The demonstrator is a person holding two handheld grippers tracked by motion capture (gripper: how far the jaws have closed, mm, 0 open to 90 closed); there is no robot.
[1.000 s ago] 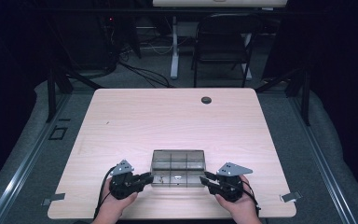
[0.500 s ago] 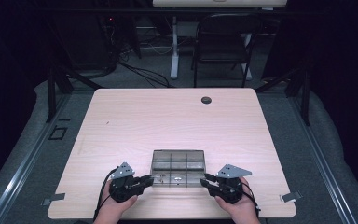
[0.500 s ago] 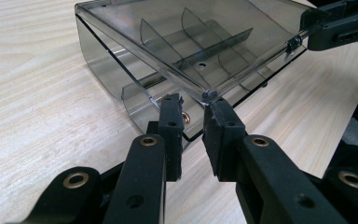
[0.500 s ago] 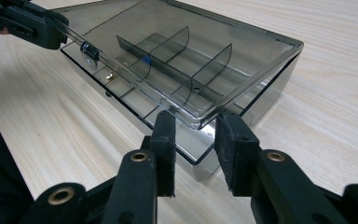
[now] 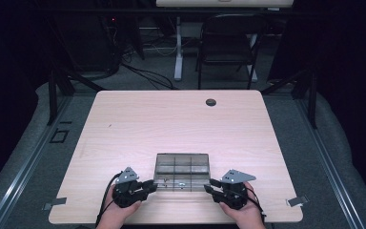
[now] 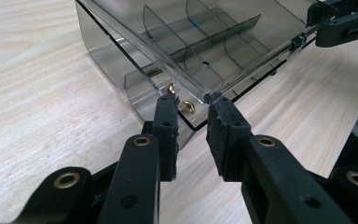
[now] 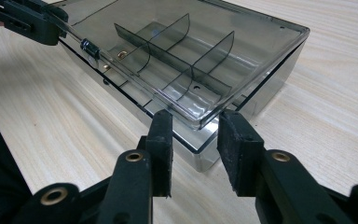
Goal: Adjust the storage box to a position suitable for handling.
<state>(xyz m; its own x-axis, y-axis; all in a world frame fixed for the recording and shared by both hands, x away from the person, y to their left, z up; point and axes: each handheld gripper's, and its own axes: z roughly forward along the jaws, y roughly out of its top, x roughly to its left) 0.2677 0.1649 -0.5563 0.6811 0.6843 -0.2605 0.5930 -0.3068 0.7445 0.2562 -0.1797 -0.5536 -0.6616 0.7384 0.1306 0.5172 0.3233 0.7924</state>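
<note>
smoky compartment box (image 5: 182,167) being flanked near table (image 5: 171,119) edge, lid corners sitting between both tools, left tool (image 6: 192,122) and right tool (image 7: 195,135) jaws just being eased apart, nothing being pinched

Smoky clear box (image 5: 182,166), blk tools, brass screws (image 6: 187,107)

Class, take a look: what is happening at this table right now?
A person holds a gripper in each hand at the near corners of a smoky clear compartment box on the wooden table. The left gripper and right gripper each straddle a corner of the lid, which sits slightly raised at the near edge. Both sets of jaws have just been opening. Small brass screws lie inside.
</note>
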